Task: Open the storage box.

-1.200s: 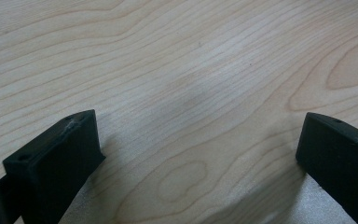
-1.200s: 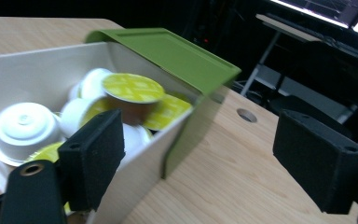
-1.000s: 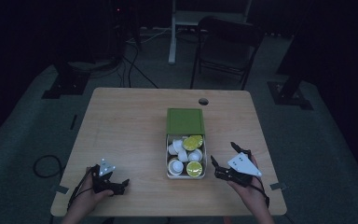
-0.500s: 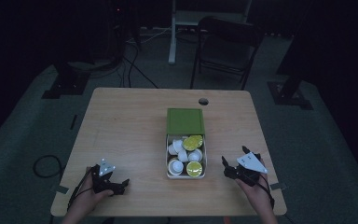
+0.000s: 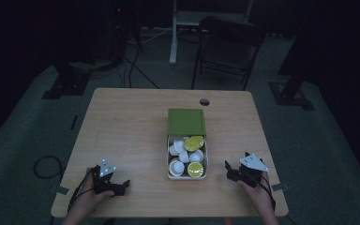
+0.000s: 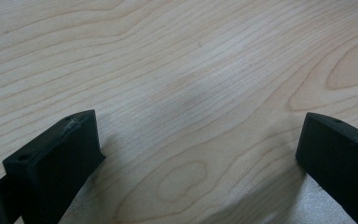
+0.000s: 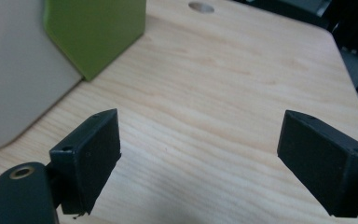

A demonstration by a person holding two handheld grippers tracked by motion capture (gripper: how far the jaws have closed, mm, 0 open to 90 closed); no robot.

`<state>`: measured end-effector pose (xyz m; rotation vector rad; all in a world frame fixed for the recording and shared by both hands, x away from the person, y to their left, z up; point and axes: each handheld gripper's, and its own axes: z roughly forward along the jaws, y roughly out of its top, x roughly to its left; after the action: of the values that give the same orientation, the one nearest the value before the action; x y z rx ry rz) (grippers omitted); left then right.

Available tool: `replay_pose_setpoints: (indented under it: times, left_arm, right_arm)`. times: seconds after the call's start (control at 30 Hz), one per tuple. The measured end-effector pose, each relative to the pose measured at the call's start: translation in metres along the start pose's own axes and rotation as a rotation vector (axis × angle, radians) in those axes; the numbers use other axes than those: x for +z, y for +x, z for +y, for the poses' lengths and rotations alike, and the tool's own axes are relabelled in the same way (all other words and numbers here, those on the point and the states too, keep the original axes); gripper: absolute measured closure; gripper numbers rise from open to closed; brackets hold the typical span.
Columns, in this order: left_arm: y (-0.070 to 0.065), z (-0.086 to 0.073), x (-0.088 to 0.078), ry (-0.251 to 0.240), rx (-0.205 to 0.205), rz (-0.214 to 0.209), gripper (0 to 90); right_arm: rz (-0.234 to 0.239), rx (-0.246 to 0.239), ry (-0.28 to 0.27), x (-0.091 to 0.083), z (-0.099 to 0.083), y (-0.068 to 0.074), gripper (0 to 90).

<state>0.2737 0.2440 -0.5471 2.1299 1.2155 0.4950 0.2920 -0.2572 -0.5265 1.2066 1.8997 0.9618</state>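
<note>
A white box (image 5: 169, 154) stands in the middle of the table, its green lid (image 5: 186, 122) slid toward the far side. Inside lie several small pods with white or yellow-green tops (image 5: 188, 157). My left gripper (image 5: 122, 186) rests near the front left corner, and in the left gripper view it (image 6: 196, 154) is open over bare wood. My right gripper (image 5: 228, 171) sits right of the box, apart from it. In the right gripper view it (image 7: 200, 154) is open and empty, with the box's white wall (image 7: 14, 84) and green lid (image 7: 93, 32) at its left.
The wooden table (image 5: 122, 126) has a cable hole (image 5: 204, 101) near its far edge. A dark chair (image 5: 227, 44) and stand bases (image 5: 68, 79) are on the floor beyond. Bare wood stretches left of the box.
My right gripper has shifted slightly to the right and toward the front edge. The left gripper and the box have not moved.
</note>
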Motion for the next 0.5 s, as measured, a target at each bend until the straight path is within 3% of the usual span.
replay_pose_setpoints:
  times: [0.17,0.5]
  left_arm:
    - [0.000,0.000,0.000,0.000,0.000,0.000,0.0]
    - [0.000,0.000,0.000,0.000,0.000,0.000,0.0]
  right_arm:
    - [-0.005,-0.003,0.066,0.004,-0.005,-0.002,13.0]
    - [-0.017,0.026,0.144,0.009,-0.012,-0.008,13.0]
